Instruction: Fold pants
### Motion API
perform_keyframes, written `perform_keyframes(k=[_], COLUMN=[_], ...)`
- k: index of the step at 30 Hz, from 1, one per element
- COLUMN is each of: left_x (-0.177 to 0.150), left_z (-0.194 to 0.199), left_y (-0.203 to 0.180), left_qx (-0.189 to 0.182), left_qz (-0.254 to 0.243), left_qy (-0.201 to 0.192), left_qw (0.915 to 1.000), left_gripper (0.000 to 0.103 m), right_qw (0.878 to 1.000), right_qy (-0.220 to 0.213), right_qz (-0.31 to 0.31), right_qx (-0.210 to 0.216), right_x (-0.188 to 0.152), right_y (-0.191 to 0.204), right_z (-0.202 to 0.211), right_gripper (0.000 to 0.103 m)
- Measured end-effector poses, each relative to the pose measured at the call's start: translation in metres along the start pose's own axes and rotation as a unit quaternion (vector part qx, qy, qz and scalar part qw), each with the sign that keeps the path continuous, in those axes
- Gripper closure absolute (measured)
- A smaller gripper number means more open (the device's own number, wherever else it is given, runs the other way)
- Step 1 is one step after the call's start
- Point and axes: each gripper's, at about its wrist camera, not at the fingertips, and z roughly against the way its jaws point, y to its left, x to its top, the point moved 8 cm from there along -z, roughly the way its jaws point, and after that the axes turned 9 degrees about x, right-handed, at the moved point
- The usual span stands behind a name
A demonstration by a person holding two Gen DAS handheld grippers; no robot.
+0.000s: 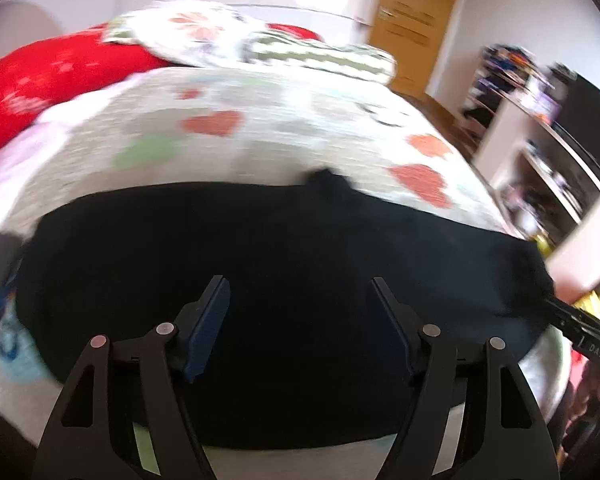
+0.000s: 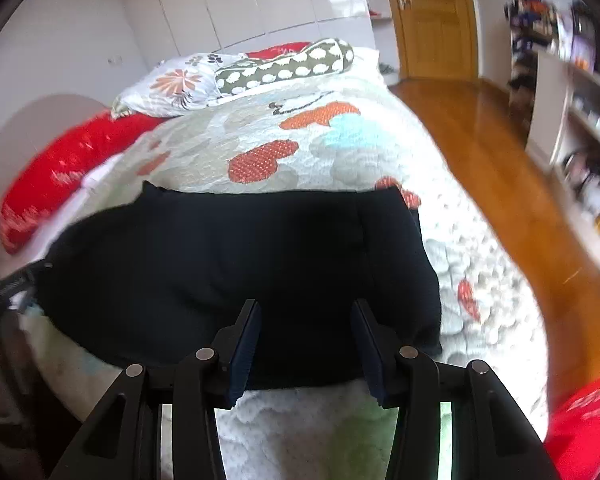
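On patterned bedspread: dark pants lie flat as compact folded-looking rectangle. Left gripper hovers over cloth, jaws wide, nothing held. Right gripper above near edge, jaws wide, empty. Judgement: folding mostly done; perhaps one more fold left.

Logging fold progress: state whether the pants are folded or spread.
Folded, apparently: the pants lie as one compact dark block on the quilt, no separate legs showing. Layers indistinguishable.

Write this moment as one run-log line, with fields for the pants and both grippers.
pants: dark, flat on quilt | left gripper: open, above pants, empty | right gripper: open, above pants near edge, empty
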Motion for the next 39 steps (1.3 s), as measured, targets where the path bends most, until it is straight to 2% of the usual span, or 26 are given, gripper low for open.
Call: perform_keyframes(k=[4,5,7,11,14,18,24,27,30,31,33,34,36,37,39], left_x=[0.012,0.015,0.023,0.034,0.035,0.031,0.018,0.012,0.008,0.006,0.003,0.004,0.009,0.015,0.032], left_z=[-0.01,-0.013,-0.019,-0.032,-0.043,-0.053,-0.075,-0.081,-0.085,-0.085,-0.082,-0.08,-0.076,-0.072,-0.058], left_y=[-0.058,-0.073,-0.104,-0.157,-0.199,-0.243,-0.299,-0.313,-0.318,-0.319,-0.322,-0.321,-0.318,-0.313,-0.302], left_qx=[-0.052,-0.068,-0.099,-0.141,-0.168,-0.192,-0.203,-0.21,-0.21,-0.208,-0.214,-0.219,-0.228,-0.239,-0.261], left_qz=[-0.052,-0.066,-0.094,-0.143,-0.188,-0.247,-0.334,-0.361,-0.374,-0.378,-0.385,-0.383,-0.366,-0.353,-0.323], left_qy=[0.014,0.017,0.024,0.043,0.062,0.076,0.101,0.099,0.087,0.08,0.065,0.063,0.065,0.065,0.057], left_qw=[0.9972,0.9954,0.9904,0.9788,0.9658,0.9468,0.915,0.9032,0.8991,0.8985,0.8953,0.8954,0.8996,0.9021,0.908], left_gripper=[0.032,0.032,0.032,0.032,0.032,0.032,0.032,0.032,0.032,0.035,0.051,0.062,0.069,0.075,0.076], right_qw=[1.0,1.0,0.999,0.999,0.998,0.996,0.994,0.993,0.992,0.992,0.993,0.993,0.992,0.992,0.992], right_qy=[-0.025,-0.027,-0.025,-0.014,-0.016,-0.021,-0.031,-0.041,-0.053,-0.057,-0.06,-0.06,-0.061,-0.062,-0.074], right_qz=[-0.004,-0.006,-0.008,-0.039,-0.064,-0.087,-0.094,-0.1,-0.1,-0.098,-0.09,-0.091,-0.091,-0.088,-0.073], right_qx=[0.005,-0.007,-0.026,-0.02,-0.012,0.025,0.042,0.052,0.054,0.051,0.042,0.05,0.061,0.063,0.069], right_x=[0.005,0.005,0.002,-0.007,-0.008,-0.011,-0.01,-0.01,-0.01,-0.01,-0.008,-0.008,-0.003,0.0,0.013], right_y=[-0.004,-0.009,-0.016,-0.032,-0.046,-0.05,-0.049,-0.051,-0.051,-0.05,-0.049,-0.048,-0.043,-0.04,-0.027], right_z=[0.025,0.03,0.035,0.033,0.029,0.024,0.015,0.013,0.011,0.011,0.007,0.004,0.004,0.005,0.013], right_gripper=[0.057,0.057,0.057,0.054,0.05,0.041,0.036,0.035,0.035,0.037,0.064,0.067,0.079,0.079,0.08])
